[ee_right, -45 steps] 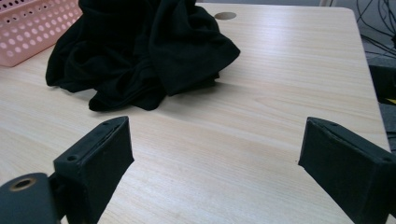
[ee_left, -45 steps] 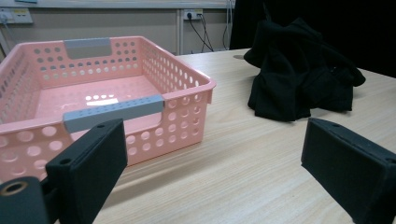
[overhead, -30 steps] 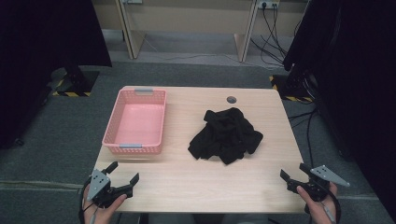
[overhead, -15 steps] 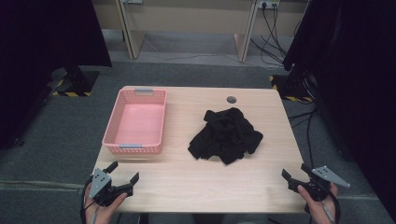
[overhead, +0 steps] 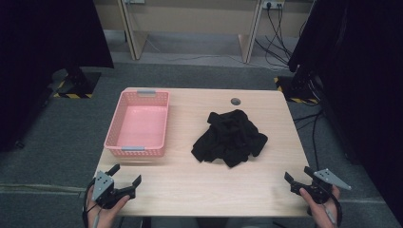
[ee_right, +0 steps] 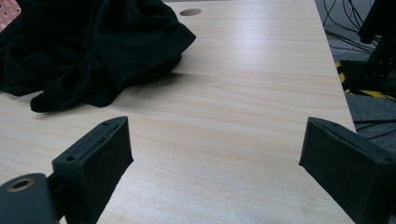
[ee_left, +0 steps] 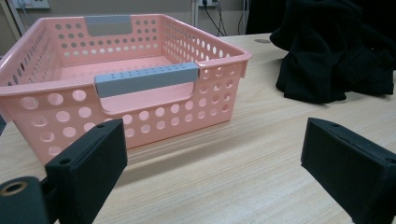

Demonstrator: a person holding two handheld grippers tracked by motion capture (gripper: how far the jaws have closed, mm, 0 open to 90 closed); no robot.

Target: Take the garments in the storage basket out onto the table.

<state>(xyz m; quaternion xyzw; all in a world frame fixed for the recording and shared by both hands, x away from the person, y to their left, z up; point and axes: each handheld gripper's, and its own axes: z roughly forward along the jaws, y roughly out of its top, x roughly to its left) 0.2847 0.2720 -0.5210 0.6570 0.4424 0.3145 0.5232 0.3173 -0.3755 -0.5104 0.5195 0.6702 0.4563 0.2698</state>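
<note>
A crumpled black garment (overhead: 230,137) lies right of centre on the wooden table (overhead: 199,185). A pink perforated basket (overhead: 140,123) with grey handles stands at the left, with nothing in it. My left gripper (overhead: 124,175) rests open at the near left corner, just in front of the basket (ee_left: 126,79), the garment (ee_left: 331,56) off to its right. At the near right corner my right gripper (overhead: 298,175) is open too, with the garment (ee_right: 93,51) ahead and to its left. Neither holds anything.
A small round cable hole (overhead: 235,101) sits near the table's far edge. Cables (overhead: 278,23) trail on the grey carpet behind, between the legs of another desk. Dark curtains hang at both sides, with black stands (overhead: 302,83) on the floor at the right.
</note>
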